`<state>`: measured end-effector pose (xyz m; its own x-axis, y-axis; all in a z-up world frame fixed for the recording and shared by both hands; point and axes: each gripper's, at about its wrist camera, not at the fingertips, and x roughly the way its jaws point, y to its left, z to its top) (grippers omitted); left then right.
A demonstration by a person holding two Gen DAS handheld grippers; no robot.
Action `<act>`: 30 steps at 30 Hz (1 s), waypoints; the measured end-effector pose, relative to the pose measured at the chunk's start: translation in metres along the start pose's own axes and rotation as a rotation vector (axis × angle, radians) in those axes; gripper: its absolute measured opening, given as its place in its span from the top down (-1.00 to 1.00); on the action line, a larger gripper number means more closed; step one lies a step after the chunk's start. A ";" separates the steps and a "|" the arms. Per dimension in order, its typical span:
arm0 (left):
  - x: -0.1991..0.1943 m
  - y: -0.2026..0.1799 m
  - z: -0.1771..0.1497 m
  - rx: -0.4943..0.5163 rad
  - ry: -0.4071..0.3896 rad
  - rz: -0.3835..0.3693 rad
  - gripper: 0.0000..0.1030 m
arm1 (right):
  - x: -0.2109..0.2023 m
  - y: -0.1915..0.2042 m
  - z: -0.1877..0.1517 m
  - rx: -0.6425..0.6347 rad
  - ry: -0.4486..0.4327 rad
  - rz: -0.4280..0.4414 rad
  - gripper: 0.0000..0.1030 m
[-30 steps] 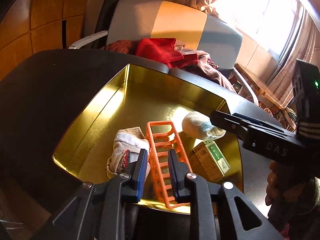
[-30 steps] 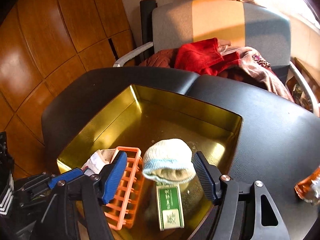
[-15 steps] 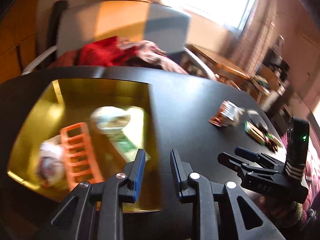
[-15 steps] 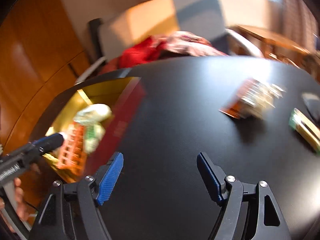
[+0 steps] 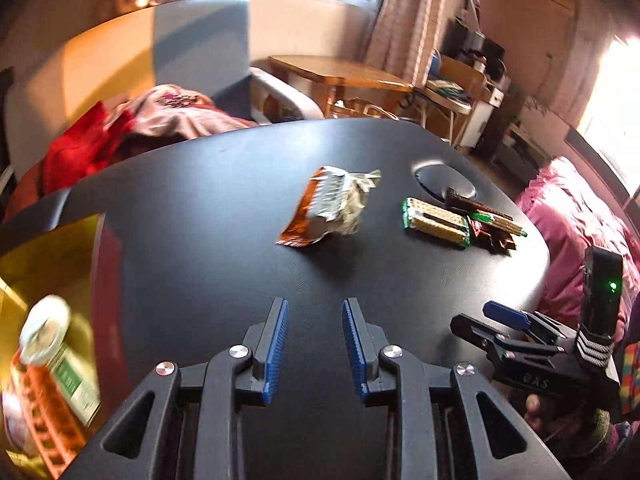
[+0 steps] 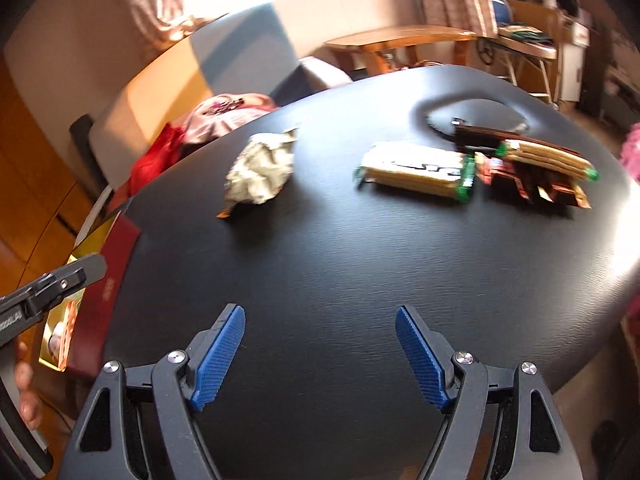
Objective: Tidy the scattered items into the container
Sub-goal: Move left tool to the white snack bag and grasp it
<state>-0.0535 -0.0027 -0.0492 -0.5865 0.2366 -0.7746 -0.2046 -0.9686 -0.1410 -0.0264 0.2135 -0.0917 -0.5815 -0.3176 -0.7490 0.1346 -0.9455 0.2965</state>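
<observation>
I read "DAS" on the right tongs point(image 5: 490, 322) body; packet print too blurred. Both tongs empty: left tongs point(image 5: 315, 346) narrowly apart, right wide apart. Green-ended wafer pack point(image 6: 418, 172) lies far right on the worktop point(image 6: 320, 280), long axis left-right. Crumpled wrapper point(image 6: 260, 172) far centre. Gold container point(image 5: 48, 256) near left.

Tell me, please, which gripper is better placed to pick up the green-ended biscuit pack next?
Probably the right gripper: it is open wide, empty, and the biscuit pack lies ahead of it. The left gripper is set narrower and faces the crumpled wrapper.
</observation>
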 end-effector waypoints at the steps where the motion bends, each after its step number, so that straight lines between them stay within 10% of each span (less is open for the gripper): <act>1: 0.006 -0.002 0.004 0.003 0.008 -0.005 0.46 | 0.000 -0.004 0.000 0.006 -0.001 -0.006 -0.53; 30: 0.115 0.000 0.100 0.175 0.074 -0.164 0.14 | 0.013 -0.051 0.014 0.066 -0.026 -0.065 -0.59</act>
<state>-0.1992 0.0322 -0.0768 -0.4769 0.3775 -0.7938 -0.4285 -0.8884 -0.1650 -0.0517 0.2583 -0.1078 -0.6078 -0.2534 -0.7526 0.0438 -0.9570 0.2869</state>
